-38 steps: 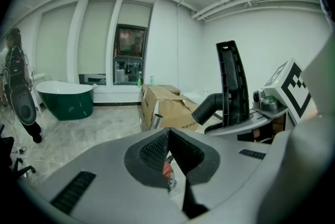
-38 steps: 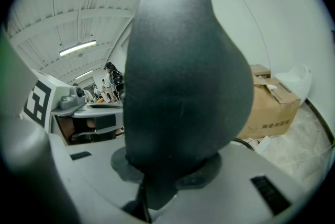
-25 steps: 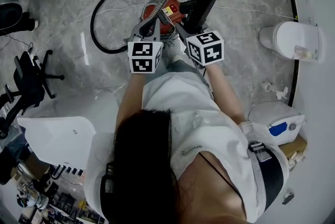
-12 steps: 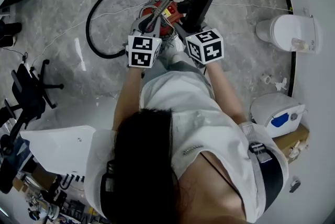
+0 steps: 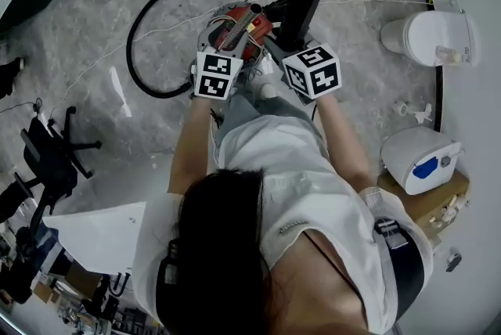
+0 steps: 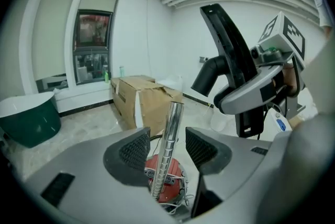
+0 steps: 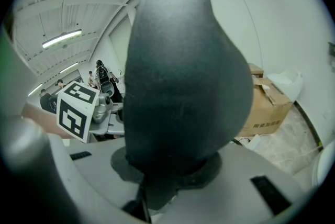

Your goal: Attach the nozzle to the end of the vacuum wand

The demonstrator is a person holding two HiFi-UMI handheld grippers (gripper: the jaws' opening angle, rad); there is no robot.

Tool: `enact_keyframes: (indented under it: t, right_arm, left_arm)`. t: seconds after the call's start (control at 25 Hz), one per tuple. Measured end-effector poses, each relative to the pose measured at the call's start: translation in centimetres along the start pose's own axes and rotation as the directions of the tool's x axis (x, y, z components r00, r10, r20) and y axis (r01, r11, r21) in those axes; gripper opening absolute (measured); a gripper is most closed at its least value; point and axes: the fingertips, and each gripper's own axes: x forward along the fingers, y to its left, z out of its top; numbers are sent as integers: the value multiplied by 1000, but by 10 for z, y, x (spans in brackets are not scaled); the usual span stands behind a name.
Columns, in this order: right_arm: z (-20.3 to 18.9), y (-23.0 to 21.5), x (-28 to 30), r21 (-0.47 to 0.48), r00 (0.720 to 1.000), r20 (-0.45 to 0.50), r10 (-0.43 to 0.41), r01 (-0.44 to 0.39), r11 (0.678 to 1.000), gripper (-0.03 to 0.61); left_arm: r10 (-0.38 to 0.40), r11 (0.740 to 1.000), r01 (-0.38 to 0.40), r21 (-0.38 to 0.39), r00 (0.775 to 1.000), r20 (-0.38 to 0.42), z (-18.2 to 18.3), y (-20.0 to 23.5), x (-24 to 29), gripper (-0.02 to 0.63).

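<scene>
The wand (image 6: 171, 129), a chrome tube ribbed along its lower part, is seen in the left gripper view standing almost upright between the pads (image 6: 135, 150) of the left gripper (image 6: 164, 148). Its long axis leans slightly to the right and its open end points up. The jaws of this gripper have just been opening and are held apart, with a gap left on either side of the tube, so the wand is not pressed. Under the wand the red vacuum body (image 6: 172, 185) is seen low down, and a cardboard box (image 6: 138, 100) stands farther off on the floor (image 5: 78, 28). The nozzle (image 7: 183, 71), long and black, is clamped between the closed jaws of the right gripper (image 7: 167, 168) and fills most of that gripper's view. In the left gripper view the nozzle is found above and to the right of the wand, apart from it. Its long axis is set steeply, its upper end is tipped to the left, and a round black neck juts down and left from its middle. In the head view the nozzle is seen running from the right gripper toward the far side, just right of the red body. A black hose (image 5: 131, 59) is looped on the floor to the left.
</scene>
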Motion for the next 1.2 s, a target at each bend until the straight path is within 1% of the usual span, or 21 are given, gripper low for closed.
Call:
enact_keyframes:
  t: [0.12,0.2,0.28,0.36,0.44,0.56,0.76,0.84,0.96,1.04,1.2]
  right_arm:
    - [4,1,3,-6,1000,-7,-2,2,1000,106]
    - [4,3,5,-16,1000,-14,-4,4,1000,106]
    - [6,2,7,-20,1000,-13,-1,1,1000,105]
    - [3,2,8,-19,1000,-29,-2,1,1000,106]
    - [-1,4,10,-19,999,-46,-5,4,1000,105]
    - [7,6,12,-2,1000,-21,6,-6,1000,106]
    - [14,4,12,34,999,1,43,-43,998,106]
    - [15,2,13,33,999,2,53,-53,998,106]
    - [10,-1,6,7,999,-19,32,-32,999,106]
    - [9,0,6,9,999,-24,28,-28,1000,106]
    - [8,-1,5,10,1000,-10,27,-27,1000,106]
  left_arm:
    - [-53,996,55,70,998,-31,-9,-1,12,209]
    - [-80,992,84,96,996,-47,-17,-3,17,210]
    - [-101,989,105,103,994,-39,-19,-3,24,224]
    - [-110,988,112,107,994,-26,-23,-5,30,224]
    - [-113,987,116,109,993,-35,-33,-5,37,224]
    - [-118,984,125,129,991,-59,-43,-1,47,224]
    - [-142,978,149,146,988,-57,-46,-4,61,224]
    - [-154,974,162,155,986,-63,-48,-6,66,224]
    - [-178,969,186,160,982,-62,-50,-16,70,224]
    - [-189,967,196,161,980,-56,-50,-15,69,224]
    - [-186,967,193,165,981,-59,-52,-12,76,219]
